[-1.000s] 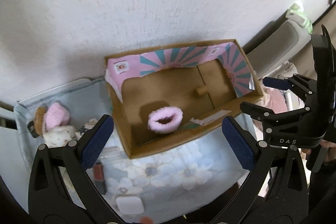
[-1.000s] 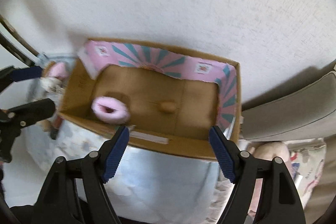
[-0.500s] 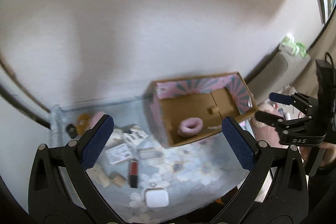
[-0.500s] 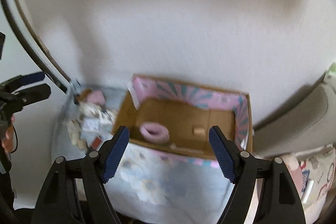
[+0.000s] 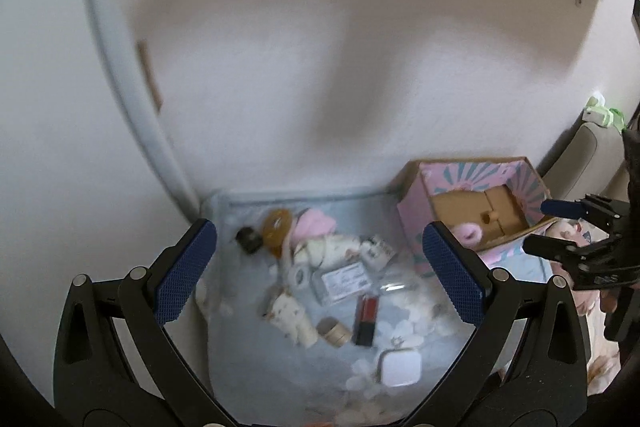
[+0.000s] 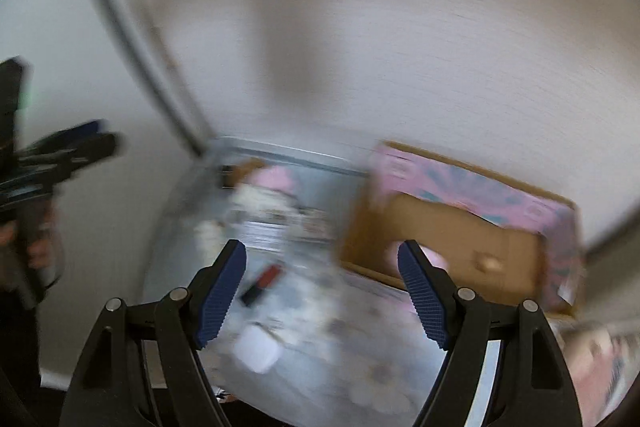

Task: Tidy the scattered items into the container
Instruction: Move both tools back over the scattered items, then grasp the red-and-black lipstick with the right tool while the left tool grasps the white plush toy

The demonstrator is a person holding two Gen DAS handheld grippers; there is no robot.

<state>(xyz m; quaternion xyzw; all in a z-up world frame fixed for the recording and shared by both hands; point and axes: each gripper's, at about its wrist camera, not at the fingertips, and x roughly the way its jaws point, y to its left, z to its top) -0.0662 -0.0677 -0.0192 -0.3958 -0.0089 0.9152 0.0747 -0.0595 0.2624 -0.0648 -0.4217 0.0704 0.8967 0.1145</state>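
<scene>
The cardboard box (image 5: 480,175) with pink patterned lining stands at the right of a pale floral cloth (image 5: 256,367), and a pink fluffy ring (image 5: 466,233) lies inside it. Scattered on the cloth are a red lipstick (image 5: 366,315), a white square case (image 5: 400,367), a gold cap (image 5: 332,331), a printed card box (image 5: 344,279), a cream plush piece (image 5: 296,311), a pink fluffy item (image 5: 314,221), an amber disc (image 5: 274,223) and a small black jar (image 5: 248,239). My left gripper (image 5: 320,267) hangs open high above them. My right gripper (image 6: 320,287) is open and empty, high in front of the box (image 6: 480,187).
A white wall rises behind the cloth, with a pale pipe (image 5: 132,99) running down to its back left corner. A beige cushion (image 5: 580,155) lies right of the box. The right wrist view is motion-blurred; a hand (image 6: 36,247) holds the left gripper (image 6: 108,135) there.
Both grippers have pulled up and back from the box, which now looks much smaller. The views have swung left, bringing the scattered items on the cloth into sight.
</scene>
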